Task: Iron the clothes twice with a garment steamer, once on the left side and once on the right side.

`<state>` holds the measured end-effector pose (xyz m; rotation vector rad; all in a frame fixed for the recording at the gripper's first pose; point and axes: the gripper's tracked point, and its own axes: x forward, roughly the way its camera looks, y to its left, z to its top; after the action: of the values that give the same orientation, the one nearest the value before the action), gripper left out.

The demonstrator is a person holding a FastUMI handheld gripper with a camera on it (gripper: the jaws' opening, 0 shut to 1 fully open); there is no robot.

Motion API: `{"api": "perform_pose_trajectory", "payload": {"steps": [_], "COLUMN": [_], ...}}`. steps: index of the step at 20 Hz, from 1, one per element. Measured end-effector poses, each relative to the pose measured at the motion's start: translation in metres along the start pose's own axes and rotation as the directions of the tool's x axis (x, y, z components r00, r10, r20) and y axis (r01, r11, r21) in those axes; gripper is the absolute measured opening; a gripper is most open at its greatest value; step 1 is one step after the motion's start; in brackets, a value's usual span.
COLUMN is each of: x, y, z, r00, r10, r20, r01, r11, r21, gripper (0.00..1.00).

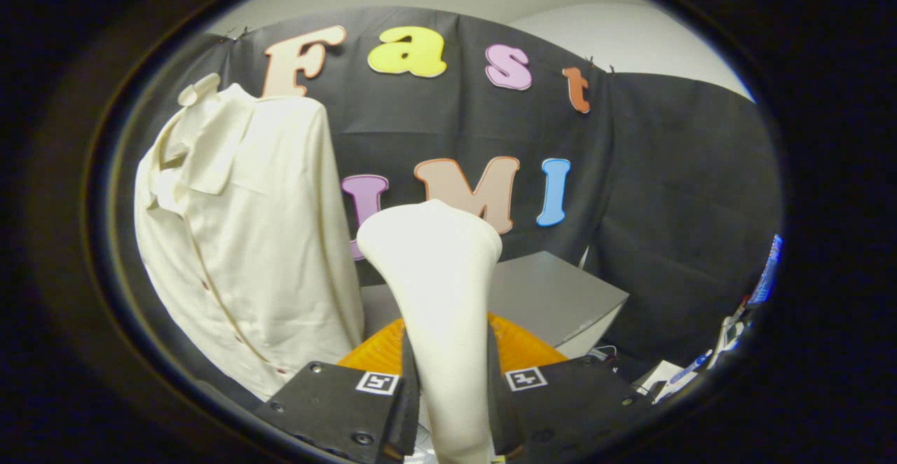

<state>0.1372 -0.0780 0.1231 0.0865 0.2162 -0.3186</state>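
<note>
Gripper view: gripper (448,394) fingers clamp garment steamer (438,289) handle, head raised, apart from hanging cream shirt (245,240). Judged: steamer in hand; both passes apparently pending.

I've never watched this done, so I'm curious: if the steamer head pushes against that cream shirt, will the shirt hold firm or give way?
The shirt probably gives way: it hangs loose with soft folds, so it looks floppy and light. It may swing aside. The gripper is shut on the steamer, whose smooth handle might slip.
</note>
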Motion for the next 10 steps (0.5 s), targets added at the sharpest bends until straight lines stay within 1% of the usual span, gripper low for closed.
{"api": "perform_pose_trajectory", "payload": {"steps": [4,6,10], "x": [-0.056,-0.075,-0.110], "y": [0.065,0.099,0.148], "z": [-0.011,-0.020,-0.032], "r00": [0.998,0.995,0.984], "r10": [0.055,0.095,0.151], "r20": [0.038,0.044,0.091], "r01": [-0.056,-0.095,-0.152], "r11": [0.998,0.995,0.988], "r21": [0.005,0.003,0.012], "gripper": [0.41,0.41,0.41]}}
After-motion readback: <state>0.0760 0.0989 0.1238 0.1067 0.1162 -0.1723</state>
